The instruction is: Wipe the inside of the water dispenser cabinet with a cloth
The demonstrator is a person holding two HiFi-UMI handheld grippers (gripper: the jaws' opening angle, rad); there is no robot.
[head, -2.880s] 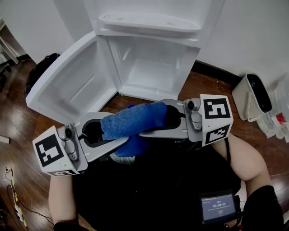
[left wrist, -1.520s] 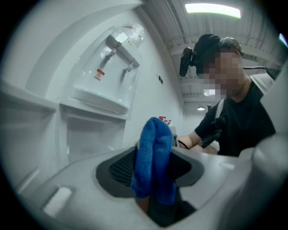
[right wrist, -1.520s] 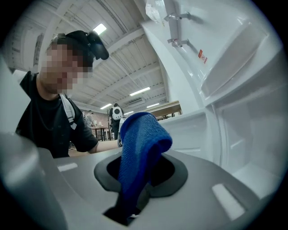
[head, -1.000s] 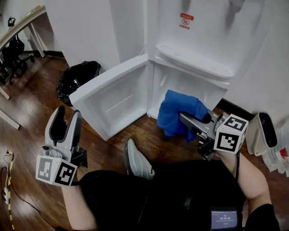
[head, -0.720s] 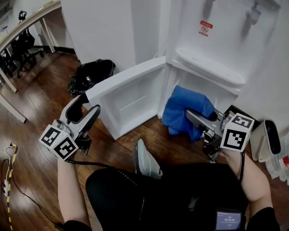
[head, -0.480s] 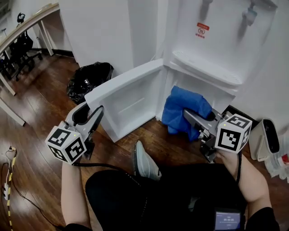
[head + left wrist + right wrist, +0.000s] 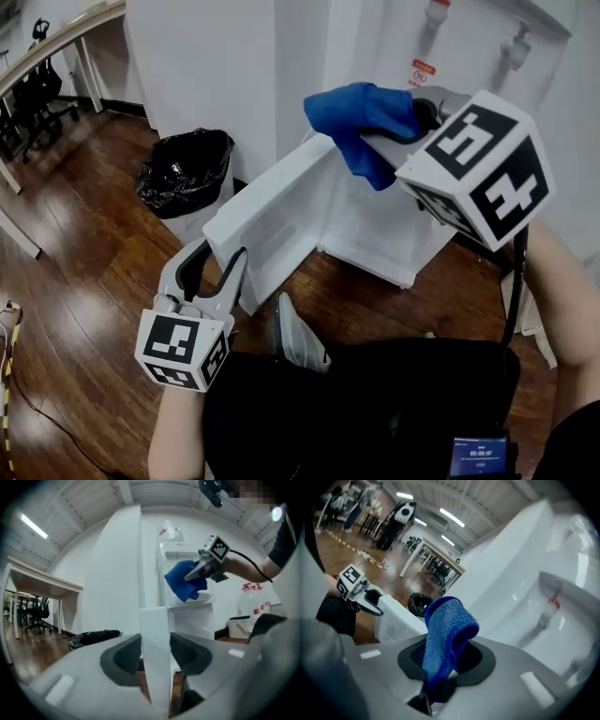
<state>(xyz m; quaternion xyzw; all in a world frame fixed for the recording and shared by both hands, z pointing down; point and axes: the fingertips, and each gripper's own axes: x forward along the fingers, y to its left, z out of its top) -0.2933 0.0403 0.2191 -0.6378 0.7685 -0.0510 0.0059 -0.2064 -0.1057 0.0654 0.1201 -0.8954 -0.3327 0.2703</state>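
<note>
Right gripper (image 7: 420,105) is up at 1 o'clock in the head view, jaws clenched on the blue cloth (image 7: 361,117). Cloth is bunched and droops off the jaw tips at 12 o'clock, up in front of the water dispenser (image 7: 478,47). It sits above the top edge of the open cabinet door (image 7: 272,202) and outside the cabinet (image 7: 375,230). Can't tell if its low corner touches anything.

Left gripper (image 7: 212,267) is low at 7 o'clock, pointing about level. Its jaws have just been closing and now grasp the door's free edge. The left gripper view shows the white edge upright between the pads, one pad against each side.

Door is swung out toward 8 o'clock. Cabinet is open and white inside, at 5 o'clock from the cloth.

Black bin bag (image 7: 183,159) sits on the wood floor (image 7: 84,244) at 10 o'clock, near the door. A shoe (image 7: 298,339) is at 6 o'clock, just below the door's lower corner.
</note>
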